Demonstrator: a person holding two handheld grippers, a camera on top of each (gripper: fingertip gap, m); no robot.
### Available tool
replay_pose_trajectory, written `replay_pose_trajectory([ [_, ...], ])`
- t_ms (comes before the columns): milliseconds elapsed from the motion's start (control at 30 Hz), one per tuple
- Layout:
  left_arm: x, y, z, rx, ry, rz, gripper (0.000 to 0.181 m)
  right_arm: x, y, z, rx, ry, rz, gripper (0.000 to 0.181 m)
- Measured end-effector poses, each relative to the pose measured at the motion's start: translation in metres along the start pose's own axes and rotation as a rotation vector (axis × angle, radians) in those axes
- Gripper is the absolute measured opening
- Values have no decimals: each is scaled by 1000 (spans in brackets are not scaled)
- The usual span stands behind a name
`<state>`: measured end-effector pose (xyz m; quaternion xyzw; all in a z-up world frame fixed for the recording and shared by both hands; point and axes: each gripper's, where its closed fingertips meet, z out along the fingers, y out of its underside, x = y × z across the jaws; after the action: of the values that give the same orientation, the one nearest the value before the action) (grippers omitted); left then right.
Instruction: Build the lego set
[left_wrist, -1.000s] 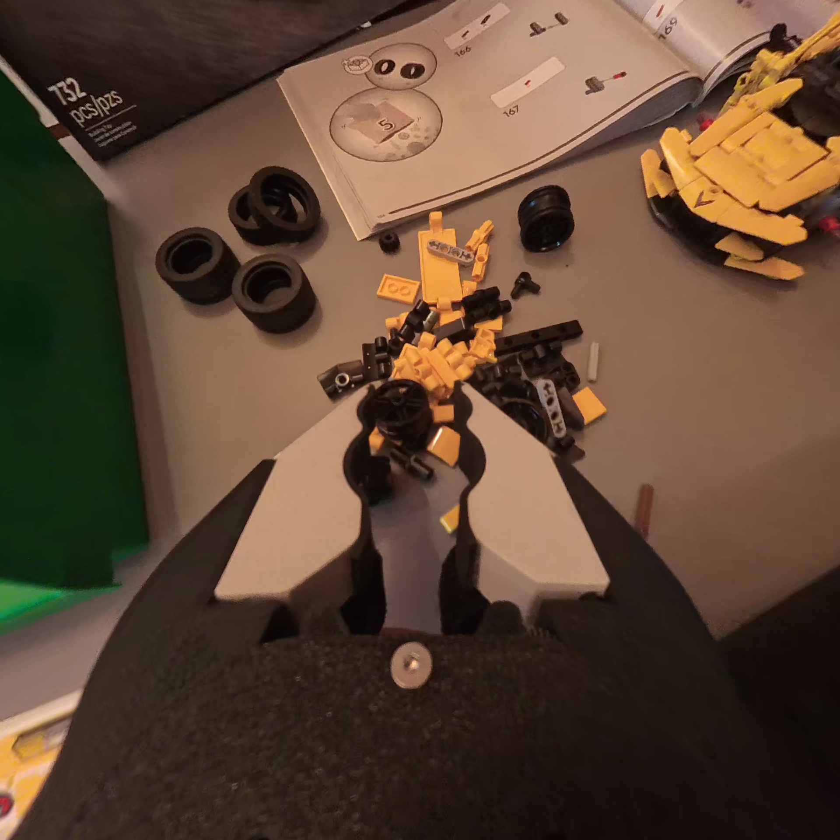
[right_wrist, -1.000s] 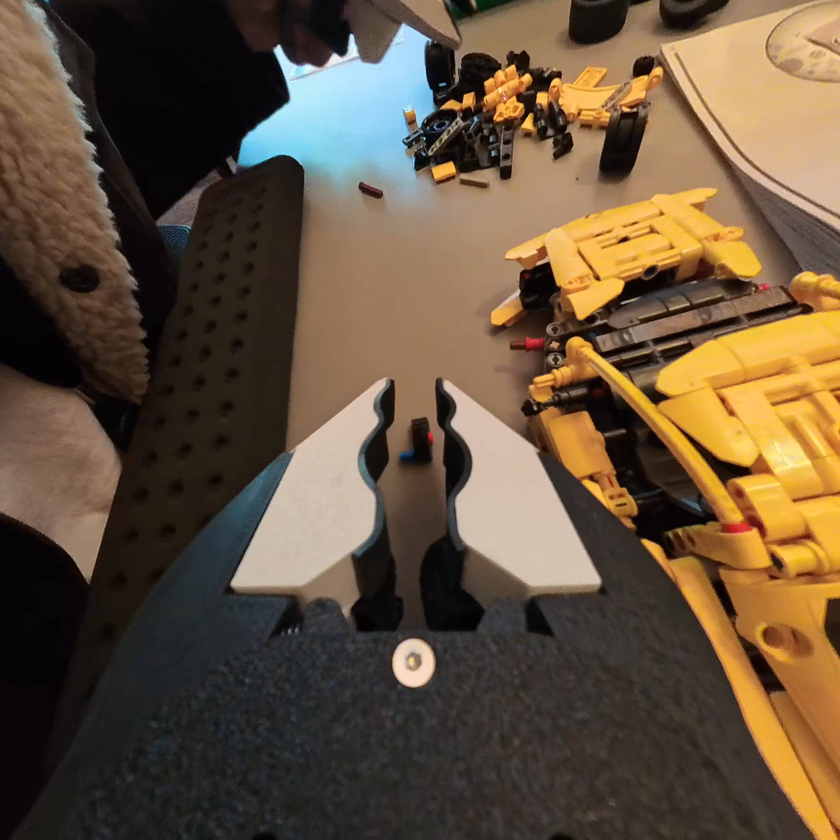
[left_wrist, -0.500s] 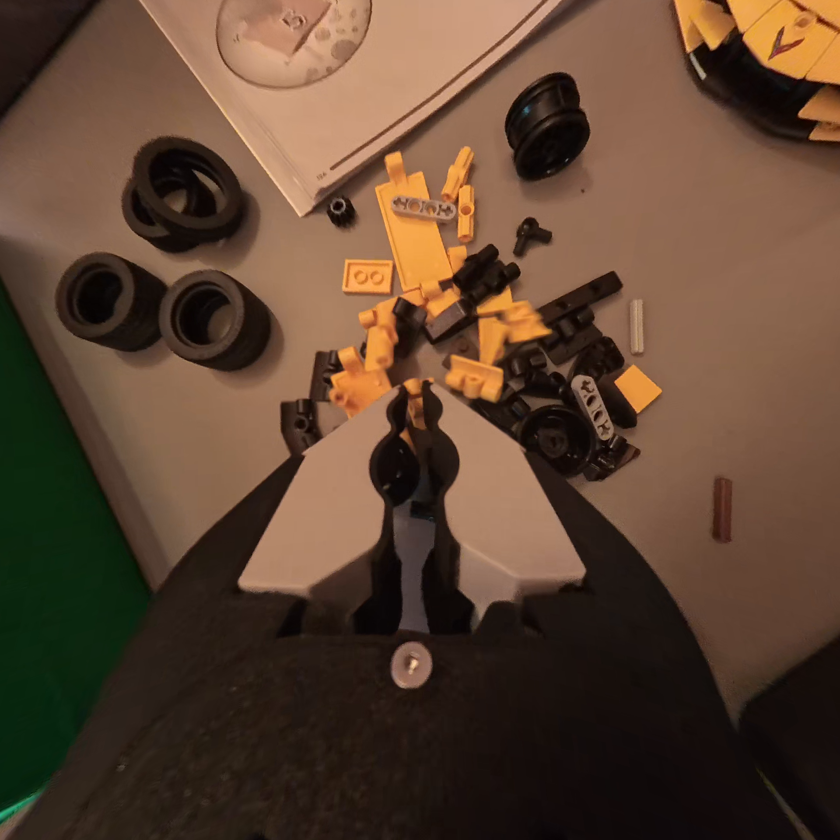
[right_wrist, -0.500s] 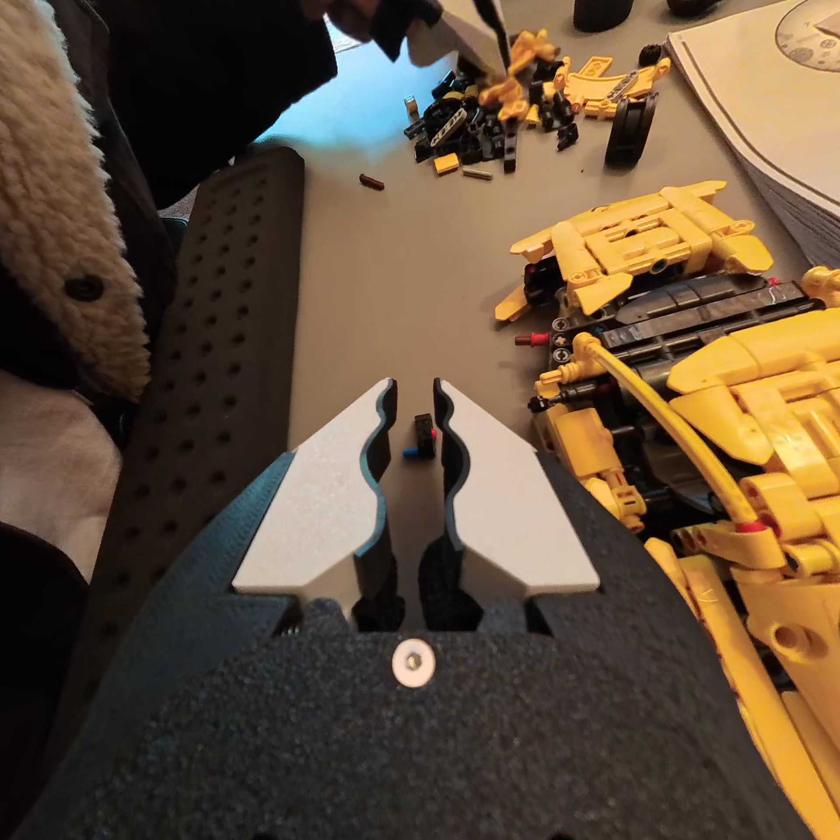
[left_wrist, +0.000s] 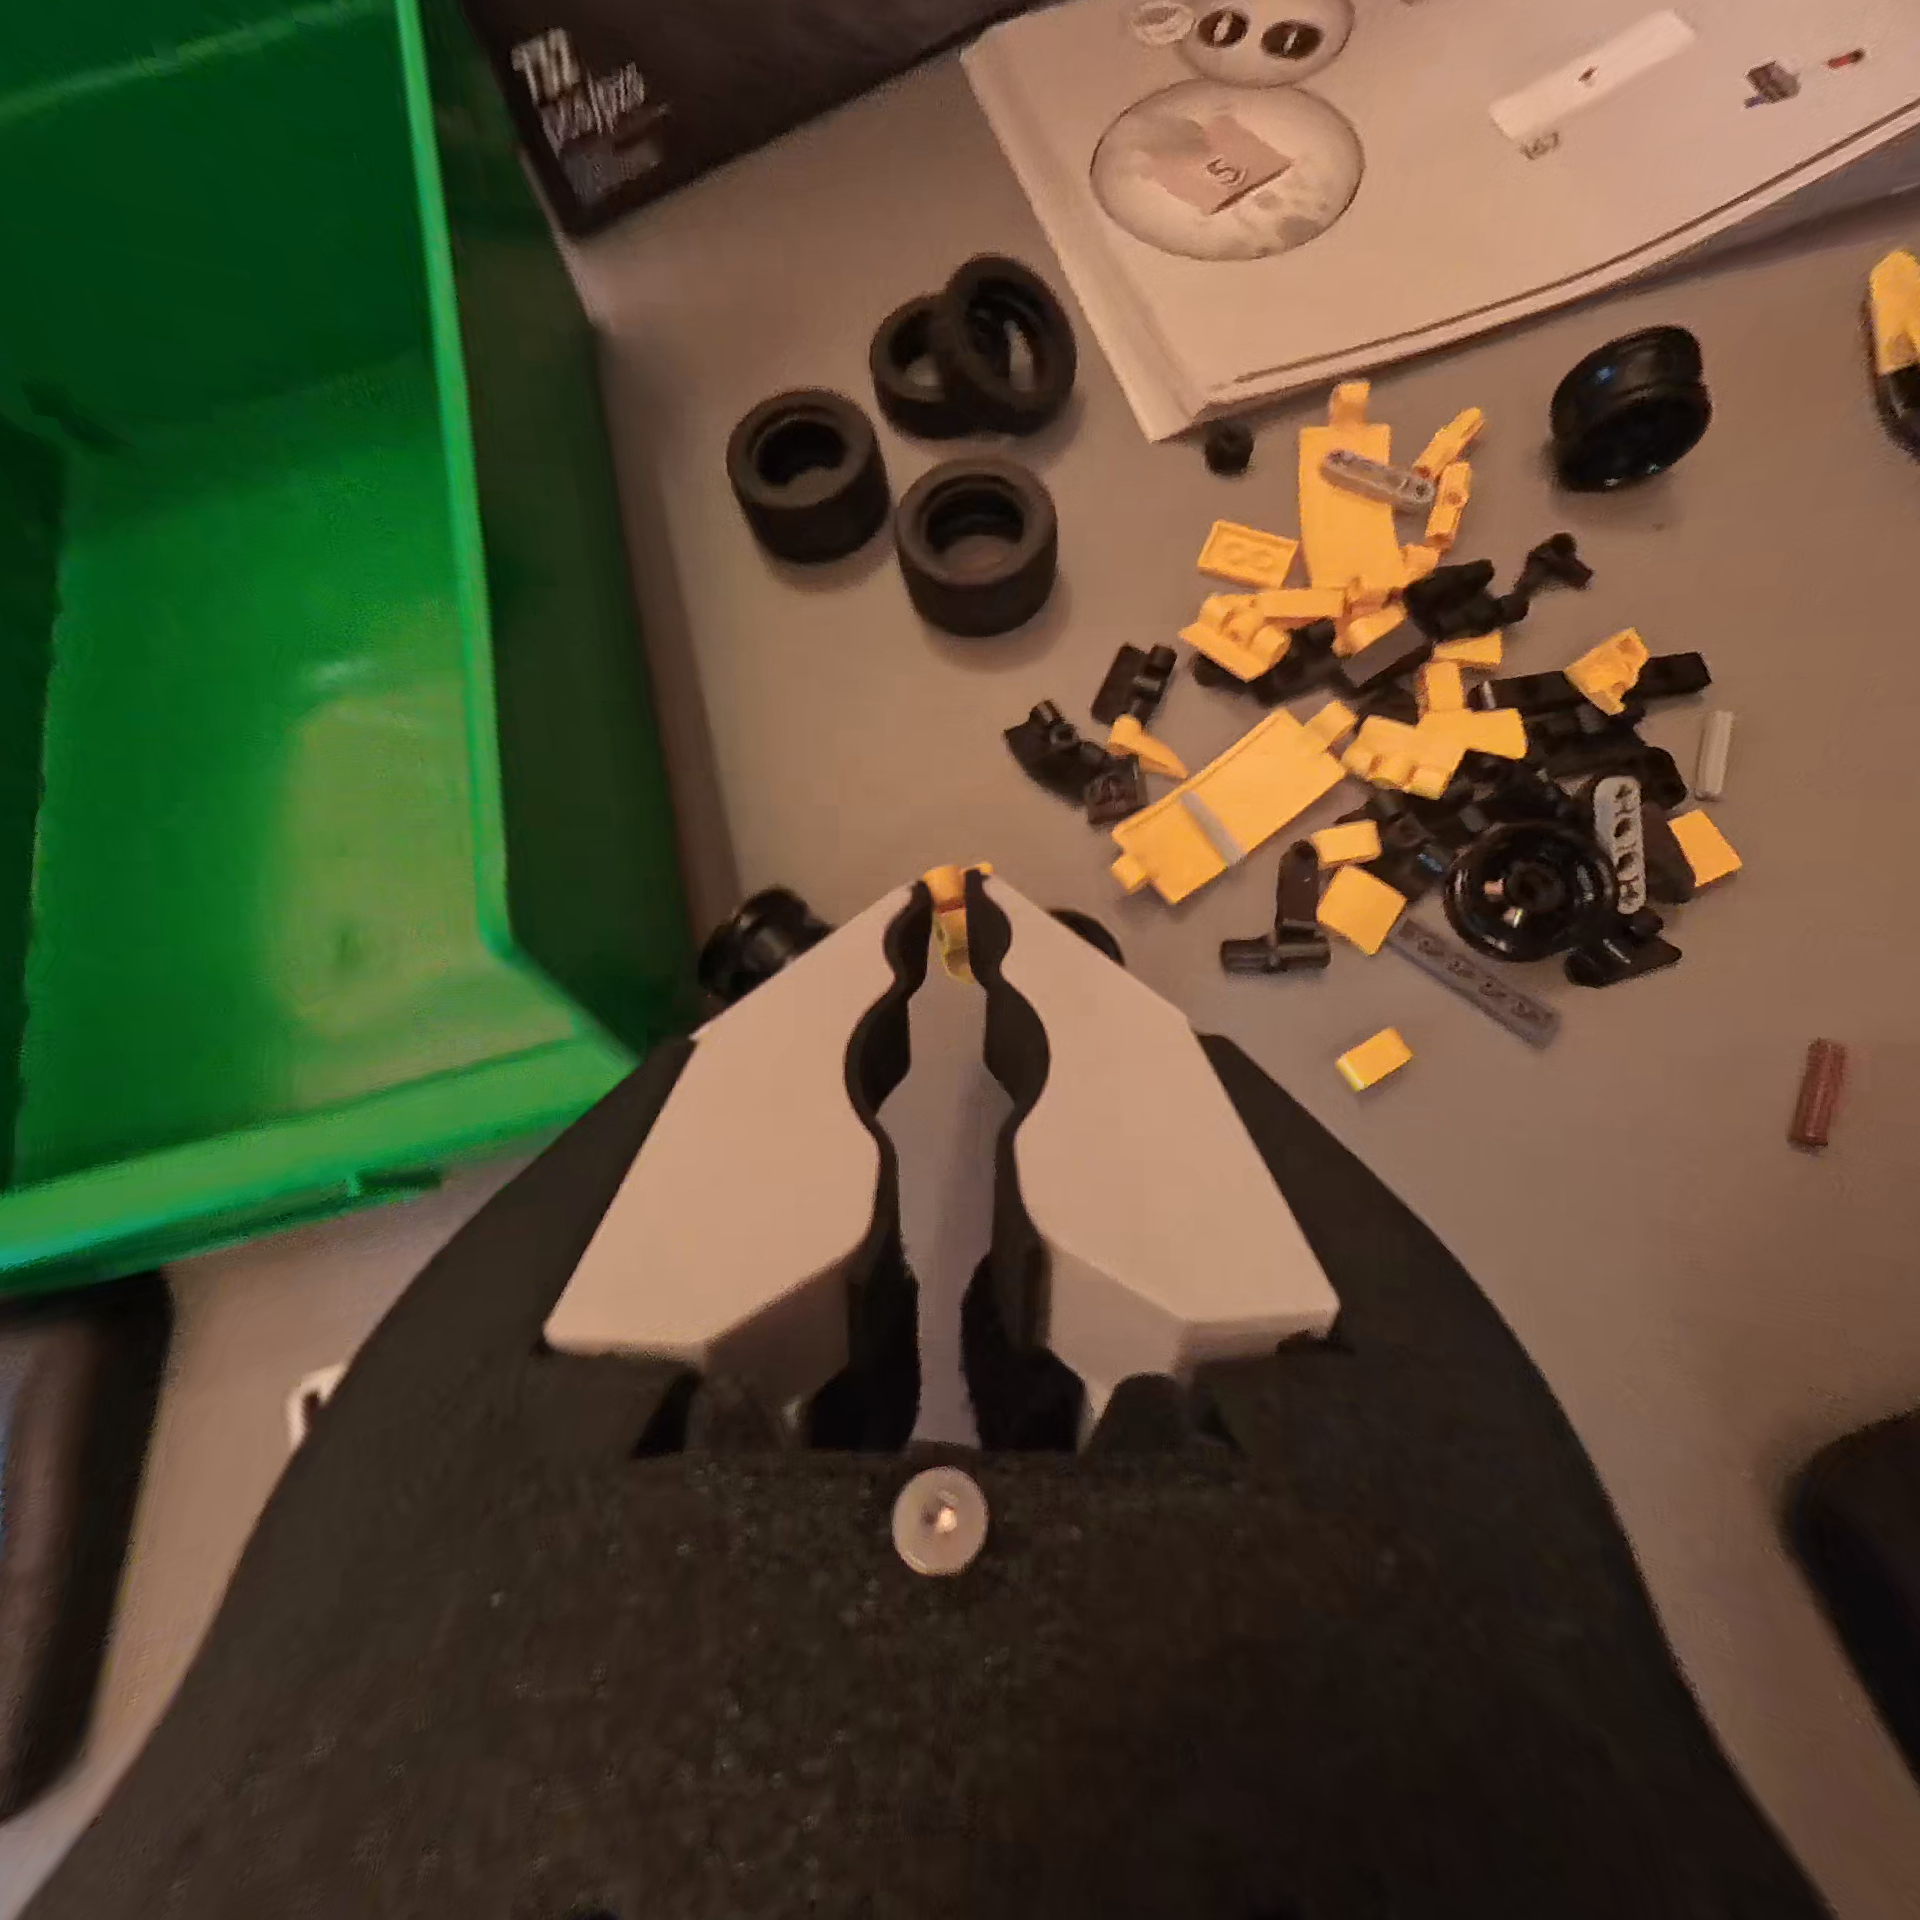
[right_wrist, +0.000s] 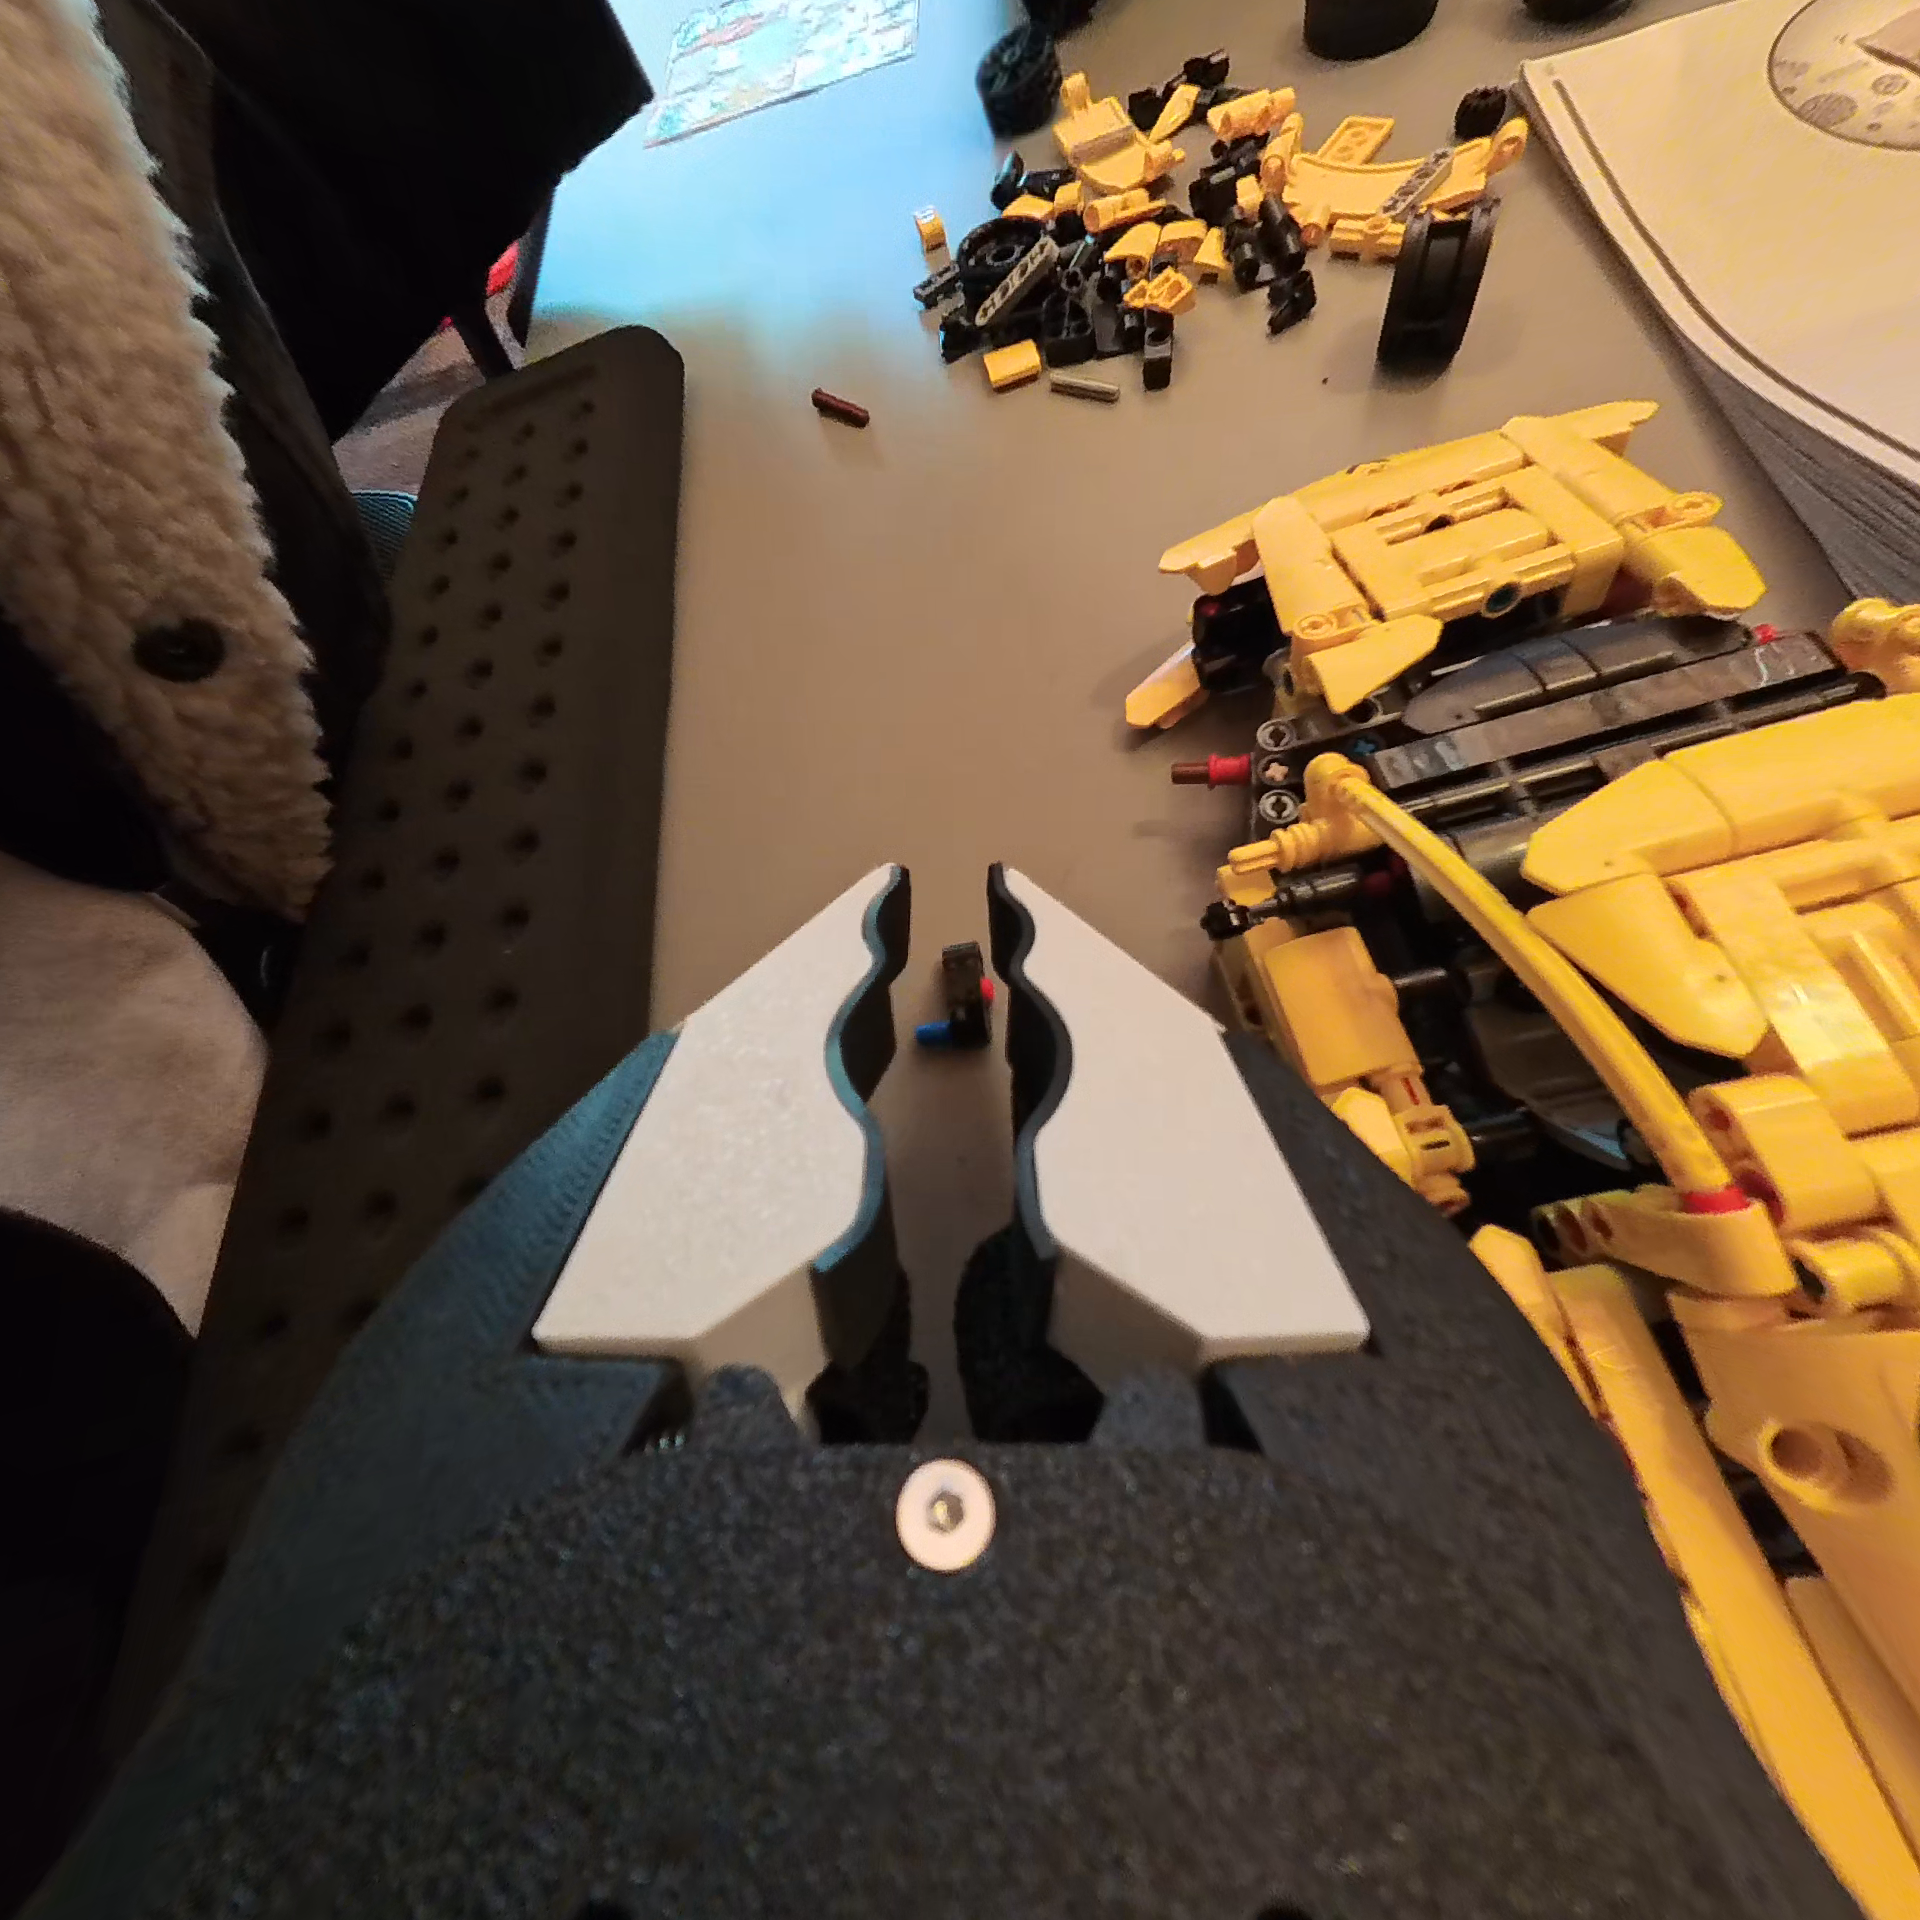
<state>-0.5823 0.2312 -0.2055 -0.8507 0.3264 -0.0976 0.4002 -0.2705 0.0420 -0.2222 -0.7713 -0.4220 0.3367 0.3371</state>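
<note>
My left gripper (left_wrist: 951, 894) is shut on a small yellow lego piece (left_wrist: 951, 920), held at the fingertips above the grey table, left of the pile of loose yellow and black pieces (left_wrist: 1403, 727). My right gripper (right_wrist: 948, 883) is open by a narrow gap. A small black piece with blue and red pins (right_wrist: 961, 997) lies between its fingers, close to the right one. The partly built yellow car (right_wrist: 1558, 935) lies just to its right. The pile (right_wrist: 1195, 229) also shows far ahead in the right wrist view.
A green bin (left_wrist: 260, 623) stands to the left. Several black tyres (left_wrist: 935, 447), a black wheel rim (left_wrist: 1626, 405), the open instruction booklet (left_wrist: 1351, 156) and a brown pin (left_wrist: 1818, 1091) lie around the pile. A black perforated pad (right_wrist: 468, 779) and a person's fleece-lined coat (right_wrist: 125, 468) are at the left. The black wheel rim (left_wrist: 1626, 405) is about equally far from each gripper, around 20 centimeters.
My left gripper closed on a yellow piece in the pile, then lifted and drew back left toward the green bin. The pile got scattered. My right gripper has barely moved.
</note>
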Motion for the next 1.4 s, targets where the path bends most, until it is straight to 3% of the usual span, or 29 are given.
replay_pose_trajectory([
  [233, 2, 23, -2, 39, 142, -270, 6, 0, 3, 2, -17, 0, 3, 13],
  [567, -20, 50, -11, -43, 14, -270, 20, 0, 7, 4, -36, -3, 0, 13],
  [667, -14, 41, -19, -18, 29, -252, 20, 0, 6, 4, -35, -3, 2, 13],
  [800, 32, 10, -16, 45, 172, -185, 24, 1, 3, 3, -17, 5, -6, 12],
  [1000, 80, -28, 40, 33, 190, 6, 31, 1, -6, -4, 35, 9, -2, 12],
  [1133, 67, -27, 69, -58, 113, 78, 35, 0, -4, -3, 25, 14, -11, 12],
  [1300, 73, -29, 84, -89, 203, 94, 35, -1, -3, -3, 23, 1, -1, 12],
  [1400, 79, -28, 85, -118, 276, 83, 25, 0, -1, -3, 17, 5, -2, 12],
])
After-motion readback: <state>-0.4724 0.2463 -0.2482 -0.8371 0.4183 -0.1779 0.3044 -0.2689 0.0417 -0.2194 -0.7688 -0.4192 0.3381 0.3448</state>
